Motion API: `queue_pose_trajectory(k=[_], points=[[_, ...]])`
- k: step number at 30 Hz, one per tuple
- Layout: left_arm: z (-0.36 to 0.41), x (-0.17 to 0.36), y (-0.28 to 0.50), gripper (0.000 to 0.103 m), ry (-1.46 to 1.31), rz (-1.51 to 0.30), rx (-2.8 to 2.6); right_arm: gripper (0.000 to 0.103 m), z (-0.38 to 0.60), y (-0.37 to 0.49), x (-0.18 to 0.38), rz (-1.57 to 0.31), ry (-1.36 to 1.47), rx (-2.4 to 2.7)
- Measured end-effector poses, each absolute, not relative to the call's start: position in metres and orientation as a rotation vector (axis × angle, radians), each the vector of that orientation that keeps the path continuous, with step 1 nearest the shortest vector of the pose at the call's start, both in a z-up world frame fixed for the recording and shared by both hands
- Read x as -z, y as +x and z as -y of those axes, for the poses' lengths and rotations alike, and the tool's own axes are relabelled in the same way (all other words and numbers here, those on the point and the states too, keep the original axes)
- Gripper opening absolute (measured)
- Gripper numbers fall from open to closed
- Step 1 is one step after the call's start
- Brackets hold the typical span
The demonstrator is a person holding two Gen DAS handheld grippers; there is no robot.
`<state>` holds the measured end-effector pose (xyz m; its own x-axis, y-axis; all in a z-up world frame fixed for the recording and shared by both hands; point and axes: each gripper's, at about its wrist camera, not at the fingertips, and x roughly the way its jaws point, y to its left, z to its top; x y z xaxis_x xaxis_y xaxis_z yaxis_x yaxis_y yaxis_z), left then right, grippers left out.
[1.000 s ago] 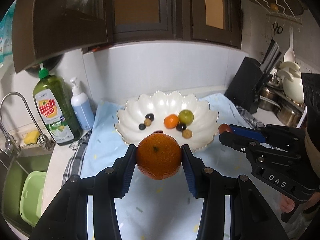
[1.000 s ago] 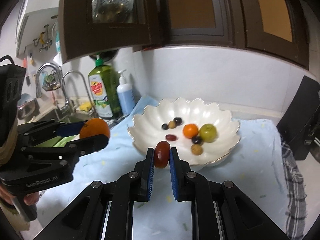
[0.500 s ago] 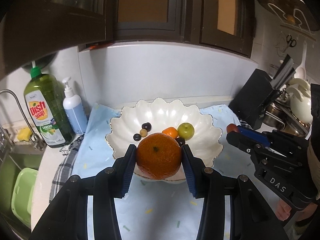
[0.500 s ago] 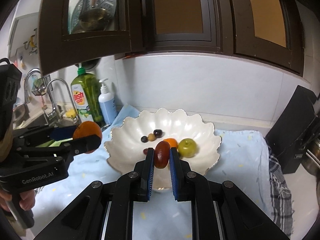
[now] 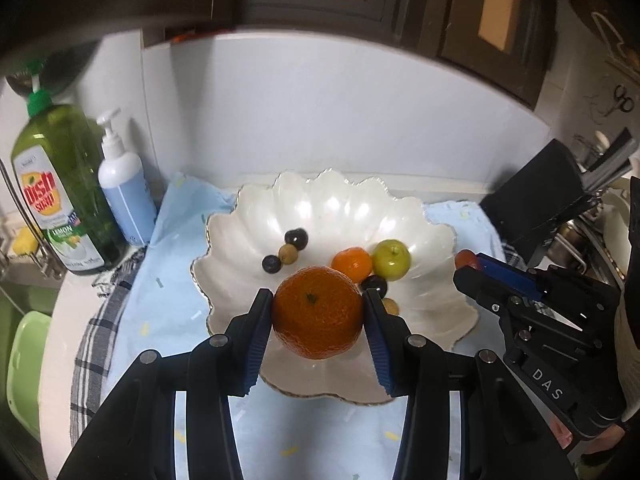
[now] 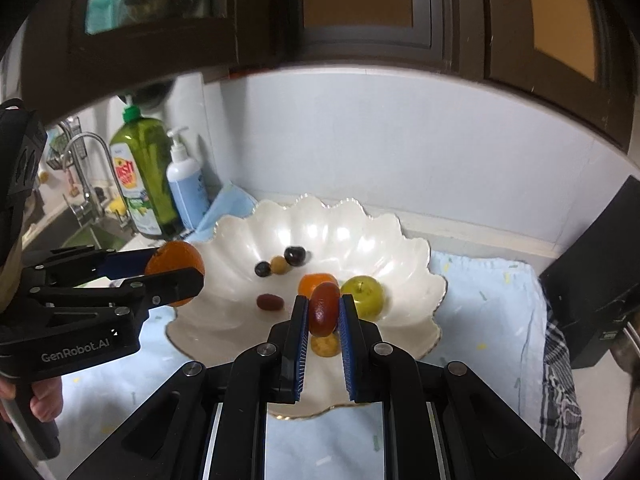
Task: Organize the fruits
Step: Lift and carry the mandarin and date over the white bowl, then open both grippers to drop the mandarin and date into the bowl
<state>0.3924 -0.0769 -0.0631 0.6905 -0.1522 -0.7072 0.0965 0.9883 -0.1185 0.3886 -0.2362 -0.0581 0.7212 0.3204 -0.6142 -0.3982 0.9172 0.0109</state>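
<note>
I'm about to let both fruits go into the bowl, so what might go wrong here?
The large orange, clamped in the left gripper, could knock the small fruits beneath it or roll in the shallow scalloped bowl. The red fruit in the right gripper hangs above a tan fruit and may bounce off.

Both claws (image 5: pixel 318 312) (image 6: pixel 323 312) clamped, angled downward

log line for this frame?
left gripper: shut on orange | right gripper: shut on red fruit | both over scalloped bowl | phase: placing
</note>
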Motion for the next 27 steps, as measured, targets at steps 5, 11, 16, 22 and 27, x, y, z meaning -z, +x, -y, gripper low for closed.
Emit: queue_pose_trajectory(k=[5,11,16,22,27], points=[[0.079,0.083,0.411,0.045,-0.048,-0.855,0.112,0.016,0.234,0.412,0.076,-0.727,-0.126,-0.396],[0.082,0.105,0.424,0.045,-0.032,-0.917,0.096,0.016,0.231,0.431,0.097,-0.805,-0.134,-0.392],[0.084,0.115,0.431,0.045,-0.027,-0.957,0.094,0.017,0.232,0.441,0.110,-0.853,-0.114,-0.381],[0.086,0.116,0.433,0.065,-0.032,-0.973,0.087,0.048,0.237,0.445,0.115,-0.873,-0.075,-0.374],[0.083,0.101,0.423,0.072,-0.021,-0.938,0.037,0.049,0.240,0.438,0.106,-0.834,-0.080,-0.353]])
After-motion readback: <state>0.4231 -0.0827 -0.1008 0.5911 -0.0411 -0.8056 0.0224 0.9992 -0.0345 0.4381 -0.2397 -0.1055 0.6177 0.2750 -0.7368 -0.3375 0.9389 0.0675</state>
